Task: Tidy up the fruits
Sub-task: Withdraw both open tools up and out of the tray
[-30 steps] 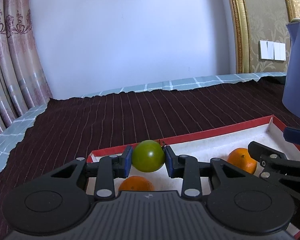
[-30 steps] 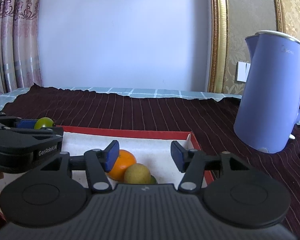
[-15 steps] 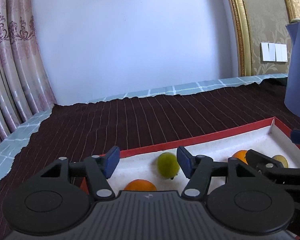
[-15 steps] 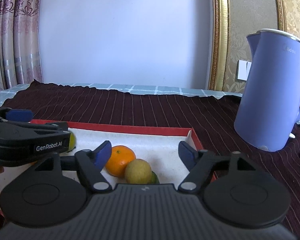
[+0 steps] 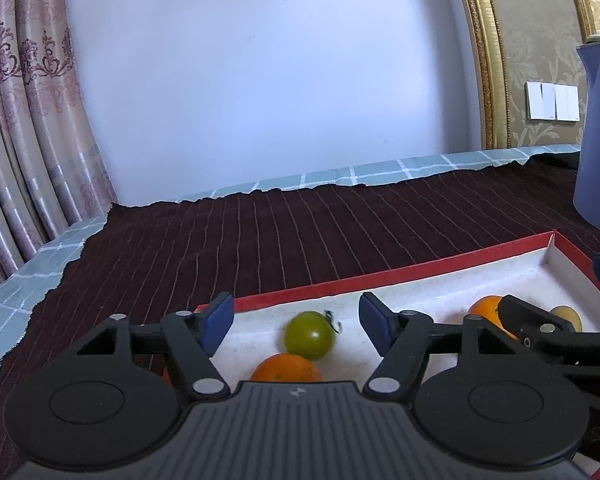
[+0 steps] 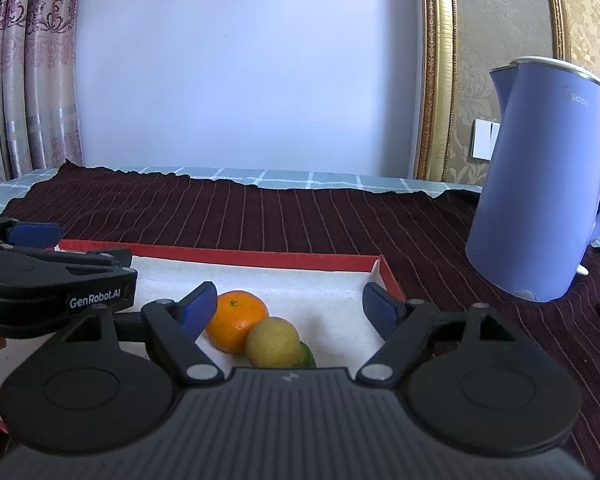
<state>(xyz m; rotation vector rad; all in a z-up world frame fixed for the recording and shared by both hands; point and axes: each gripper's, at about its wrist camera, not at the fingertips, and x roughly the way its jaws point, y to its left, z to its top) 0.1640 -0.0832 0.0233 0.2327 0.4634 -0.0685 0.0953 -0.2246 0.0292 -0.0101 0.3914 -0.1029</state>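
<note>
A red-rimmed tray [image 5: 380, 276] with a white floor lies on the dark striped cloth. In the left wrist view a green tomato [image 5: 310, 335] rests on the tray floor, with an orange [image 5: 286, 367] just in front of it. My left gripper [image 5: 296, 322] hovers over both, its jaws opening, and the pads touch nothing. In the right wrist view another orange [image 6: 238, 320], a yellow-green fruit [image 6: 273, 342] and a half-hidden green fruit [image 6: 306, 356] sit together in the tray [image 6: 236, 258]. My right gripper [image 6: 290, 306] is above them, its jaws opening too, gripping nothing.
A tall blue electric kettle [image 6: 548, 200] stands on the cloth right of the tray. The cloth [image 5: 300, 232] ends at a checked teal tablecloth edge toward the wall and curtains. The left gripper's black body [image 6: 56, 284] juts in at the left of the right wrist view.
My left gripper let go of the green tomato, which dropped onto the tray floor, and its jaws spread. The right gripper's jaws also widened over the orange and yellow-green fruit.
</note>
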